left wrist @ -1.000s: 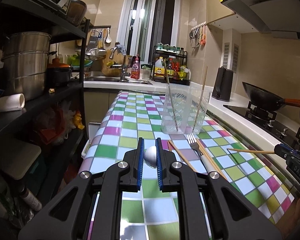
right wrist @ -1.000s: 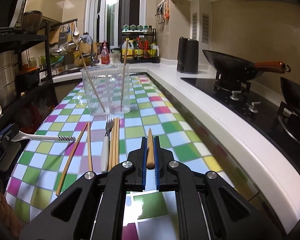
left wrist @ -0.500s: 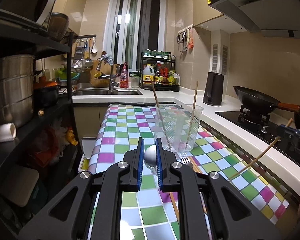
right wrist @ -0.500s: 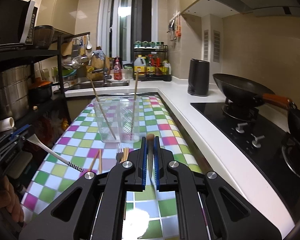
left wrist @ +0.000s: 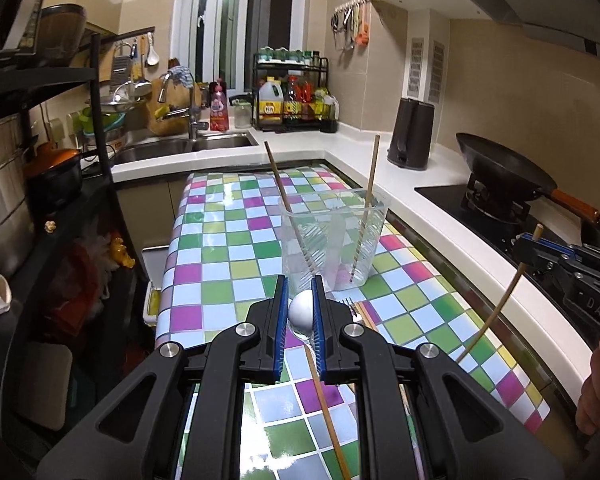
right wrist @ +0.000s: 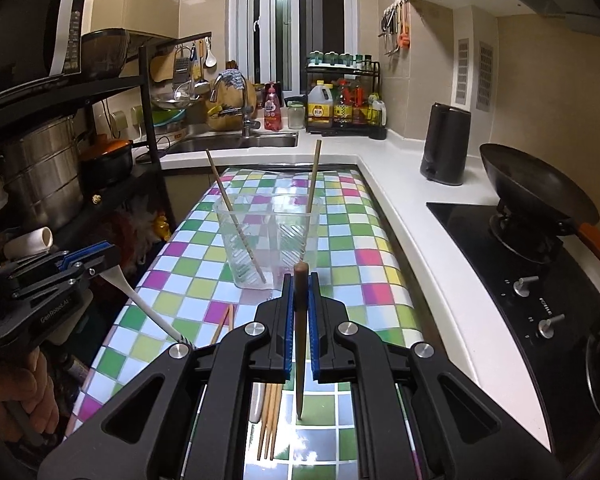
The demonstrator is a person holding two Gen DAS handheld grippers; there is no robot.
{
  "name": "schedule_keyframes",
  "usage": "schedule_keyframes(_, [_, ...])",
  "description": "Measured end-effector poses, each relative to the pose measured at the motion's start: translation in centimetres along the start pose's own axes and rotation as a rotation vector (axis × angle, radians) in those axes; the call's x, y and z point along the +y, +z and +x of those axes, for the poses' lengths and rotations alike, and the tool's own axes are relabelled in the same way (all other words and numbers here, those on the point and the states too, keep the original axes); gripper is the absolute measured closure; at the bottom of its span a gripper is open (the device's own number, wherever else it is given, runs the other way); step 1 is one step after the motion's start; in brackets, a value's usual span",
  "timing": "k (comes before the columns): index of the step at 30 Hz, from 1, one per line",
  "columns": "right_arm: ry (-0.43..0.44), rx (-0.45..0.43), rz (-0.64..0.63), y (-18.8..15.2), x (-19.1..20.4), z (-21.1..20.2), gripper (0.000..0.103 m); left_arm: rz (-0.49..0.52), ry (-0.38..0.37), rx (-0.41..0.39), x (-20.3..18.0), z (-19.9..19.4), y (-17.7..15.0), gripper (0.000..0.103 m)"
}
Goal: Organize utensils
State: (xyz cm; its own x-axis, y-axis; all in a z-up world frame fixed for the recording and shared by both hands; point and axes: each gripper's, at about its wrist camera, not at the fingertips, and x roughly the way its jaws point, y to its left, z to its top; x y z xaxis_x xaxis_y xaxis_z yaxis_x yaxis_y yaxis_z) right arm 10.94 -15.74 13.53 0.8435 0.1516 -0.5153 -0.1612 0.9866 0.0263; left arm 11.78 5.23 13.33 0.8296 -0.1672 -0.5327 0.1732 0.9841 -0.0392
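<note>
Abt a third done imo: two chopsticks [right wrist: 236,220] already in the clear cup [right wrist: 268,240], left gripper [left wrist: 300,314] clamping a white-handled utensil [right wrist: 140,304], right gripper [right wrist: 300,312] pinching another chopstick [right wrist: 299,340], w/ fork [left wrist: 350,312] n more still on the table [right wrist: 380,292].

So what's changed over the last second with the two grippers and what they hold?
Both grippers lifted their loads off the table. The left gripper raised the white-handled utensil; the right gripper tipped its chopstick upright. Both grips unchanged; the clear holder keeps its two chopsticks.
</note>
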Motion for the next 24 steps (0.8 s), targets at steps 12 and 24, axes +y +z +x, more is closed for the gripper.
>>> schedule_keyframes(12, [0.065,-0.073,0.0,8.2,-0.5,-0.1,0.097,0.044,0.014,0.02,-0.3,0.6,8.3,0.091])
schedule_keyframes(24, [0.085,-0.26,0.031,18.2,-1.3,2.2,0.097,0.035,0.017,-0.069,-0.5,4.0,18.7,0.091])
